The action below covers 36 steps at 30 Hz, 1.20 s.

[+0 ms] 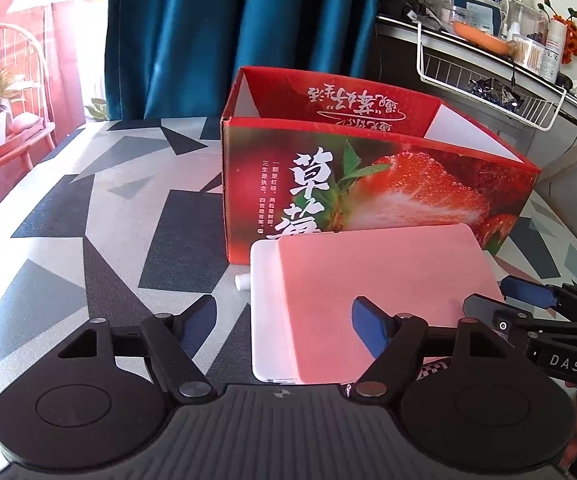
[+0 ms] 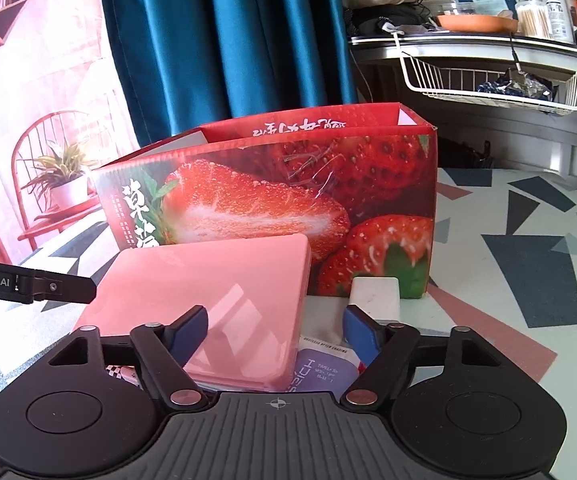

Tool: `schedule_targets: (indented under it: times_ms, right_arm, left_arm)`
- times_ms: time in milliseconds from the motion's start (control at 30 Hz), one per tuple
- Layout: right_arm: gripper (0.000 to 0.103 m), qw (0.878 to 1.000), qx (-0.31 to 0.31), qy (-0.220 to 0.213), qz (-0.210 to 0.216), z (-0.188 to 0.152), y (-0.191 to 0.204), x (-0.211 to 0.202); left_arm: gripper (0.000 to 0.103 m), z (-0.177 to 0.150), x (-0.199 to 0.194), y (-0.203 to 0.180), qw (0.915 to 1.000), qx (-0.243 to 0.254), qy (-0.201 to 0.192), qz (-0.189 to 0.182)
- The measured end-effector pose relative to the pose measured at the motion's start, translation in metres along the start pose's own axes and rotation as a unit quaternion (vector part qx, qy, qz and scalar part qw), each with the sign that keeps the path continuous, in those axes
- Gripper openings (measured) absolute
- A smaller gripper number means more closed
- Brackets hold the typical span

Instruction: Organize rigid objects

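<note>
A flat pink case (image 1: 372, 280) with a white base lies on the patterned tablecloth, in front of an open red strawberry carton (image 1: 368, 184). My left gripper (image 1: 280, 330) straddles the case's left edge. Its left finger stands clear of the white rim and its right finger is over the pink lid, so its pads do not press on anything. In the right wrist view the case (image 2: 216, 280) reaches the carton (image 2: 288, 192). My right gripper (image 2: 276, 334) straddles the case's right edge, open, with its right finger above a purple packet (image 2: 320, 368).
A white block (image 2: 374, 296) sits at the carton's foot. A checkered item (image 2: 116, 372) pokes out from under the case. A white wire basket (image 2: 492, 76) hangs under a cluttered shelf at the back right. A blue curtain (image 1: 224, 40) hangs behind the table.
</note>
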State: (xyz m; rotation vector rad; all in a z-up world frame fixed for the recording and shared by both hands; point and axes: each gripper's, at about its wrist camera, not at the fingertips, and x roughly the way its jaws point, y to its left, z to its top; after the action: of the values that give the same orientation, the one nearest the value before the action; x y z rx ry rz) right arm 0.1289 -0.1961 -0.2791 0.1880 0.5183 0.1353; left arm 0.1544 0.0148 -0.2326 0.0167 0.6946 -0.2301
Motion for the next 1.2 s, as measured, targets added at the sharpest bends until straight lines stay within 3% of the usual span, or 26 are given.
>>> schedule_targets:
  times_ms: [267, 833, 1200]
  right_arm:
    - [0.061, 1.000, 0.003, 0.003, 0.014, -0.001, 0.001, 0.001]
    - [0.057, 0.999, 0.009, 0.010, 0.043, -0.002, 0.003, 0.008]
    - [0.057, 0.999, 0.013, 0.013, 0.050, -0.003, 0.004, 0.009]
  left_arm:
    - [0.058, -0.002, 0.004, 0.000, 0.9995, -0.010, 0.005, -0.028]
    - [0.058, -0.010, 0.022, 0.010, 0.9942, -0.067, 0.036, -0.077]
    - [0.059, -0.010, 0.023, 0.009, 0.9944, -0.064, 0.031, -0.078]
